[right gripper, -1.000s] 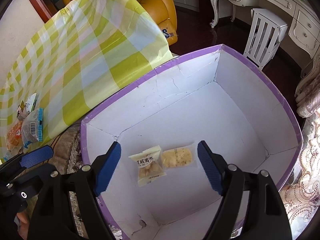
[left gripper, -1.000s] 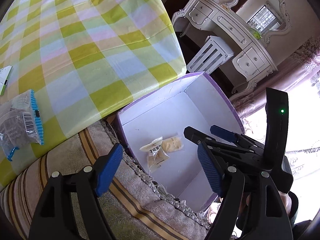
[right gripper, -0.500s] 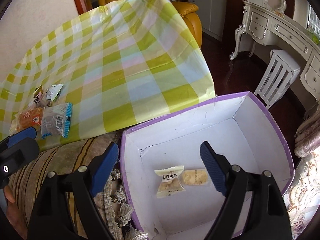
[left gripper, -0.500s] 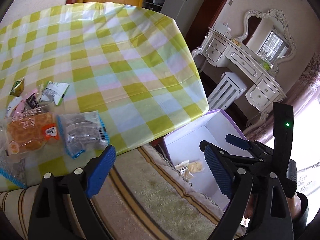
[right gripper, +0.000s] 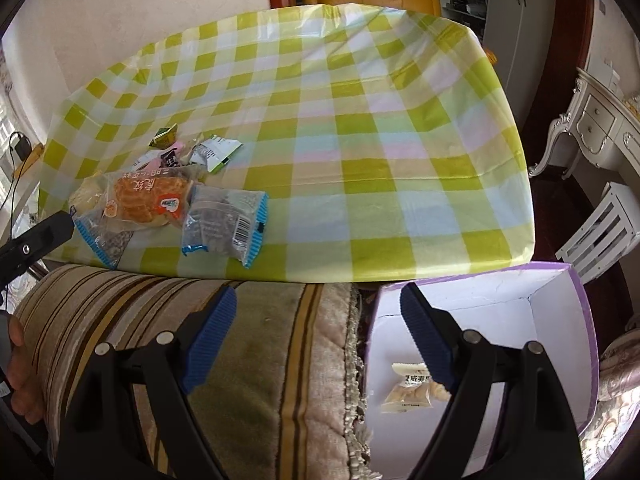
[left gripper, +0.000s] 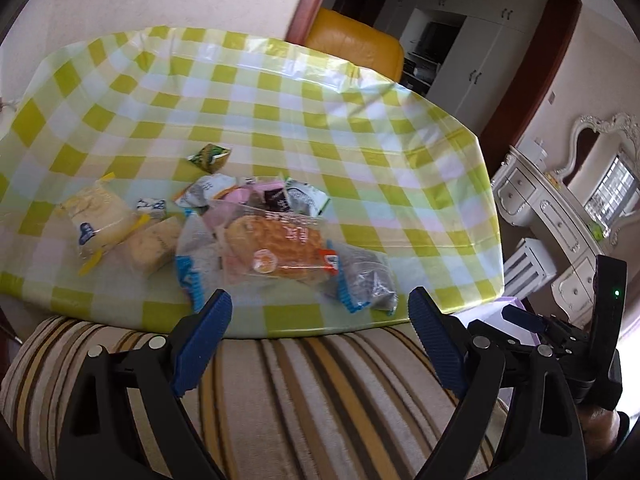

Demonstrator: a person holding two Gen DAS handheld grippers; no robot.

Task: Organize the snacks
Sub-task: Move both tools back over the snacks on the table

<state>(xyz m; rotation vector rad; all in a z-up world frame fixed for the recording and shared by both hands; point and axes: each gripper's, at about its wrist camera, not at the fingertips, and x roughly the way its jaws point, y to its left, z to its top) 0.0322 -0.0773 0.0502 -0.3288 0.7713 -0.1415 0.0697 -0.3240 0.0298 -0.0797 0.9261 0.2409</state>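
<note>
**Both Grippers Empty, Facing the Snack Pile**

Left gripper (left gripper: 320, 344) stood with its blue-padded jaws spread wide and nothing between them; we found the right gripper (right gripper: 318, 338) likewise wide and empty. Earlier frames showed both sets of jaws had just been opening.

We located the remaining snacks heaped on the green-and-white checked tablecloth (left gripper: 360, 128), near its front edge. Nearest lay a clear-wrapped orange pastry packet (left gripper: 276, 248) and a clear blue-edged packet of dark snack (right gripper: 224, 228). The purple-rimmed white cardboard box (right gripper: 560, 320) sat below the table's right corner, holding a small cream biscuit packet (right gripper: 408, 388).

We judged the step in hand to be fetching the next packet. The blue-edged packet's long axis ran roughly left to right in the right wrist view, its sealed ends pointing sideways. We would advise closing across its short width, clear of the overlapping pastry packet.
</note>
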